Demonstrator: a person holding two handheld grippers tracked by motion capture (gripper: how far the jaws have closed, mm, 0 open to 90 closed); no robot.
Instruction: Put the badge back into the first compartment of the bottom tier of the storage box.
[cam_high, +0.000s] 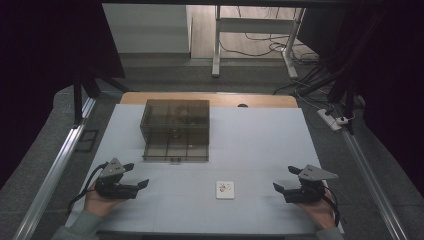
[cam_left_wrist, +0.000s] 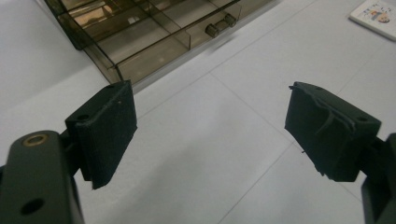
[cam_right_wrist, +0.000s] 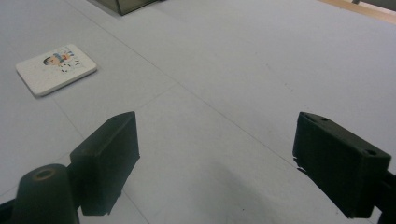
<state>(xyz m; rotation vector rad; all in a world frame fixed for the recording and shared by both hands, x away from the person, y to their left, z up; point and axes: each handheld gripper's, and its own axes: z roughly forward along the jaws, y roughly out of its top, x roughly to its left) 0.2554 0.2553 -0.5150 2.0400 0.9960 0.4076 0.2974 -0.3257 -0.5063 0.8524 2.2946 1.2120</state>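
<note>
Small white card (cam_high: 225, 190) with cartoon print flat on table (cam_high: 260, 145), near edge, centre-right — untouched, nothing started by the look of it. Brown clear compartment box (cam_high: 175, 130) farther back, left of centre, well apart from card. Left gripper (cam_high: 134, 175) and right gripper (cam_high: 284, 180) resting at near corners, jaws spread wide, empty — pick-up and any placing all left.

The high view looks from above the near edge, forward and down on the whole table (cam_high: 260, 145), with the floor far behind. The left gripper view sits low and very close to the table, looking across at the brown box (cam_left_wrist: 140, 32) and a corner of the little card (cam_left_wrist: 376, 16). The right gripper view is just as low and close, and it shares that card (cam_right_wrist: 56, 69) and a corner of the box with the other views.
</note>
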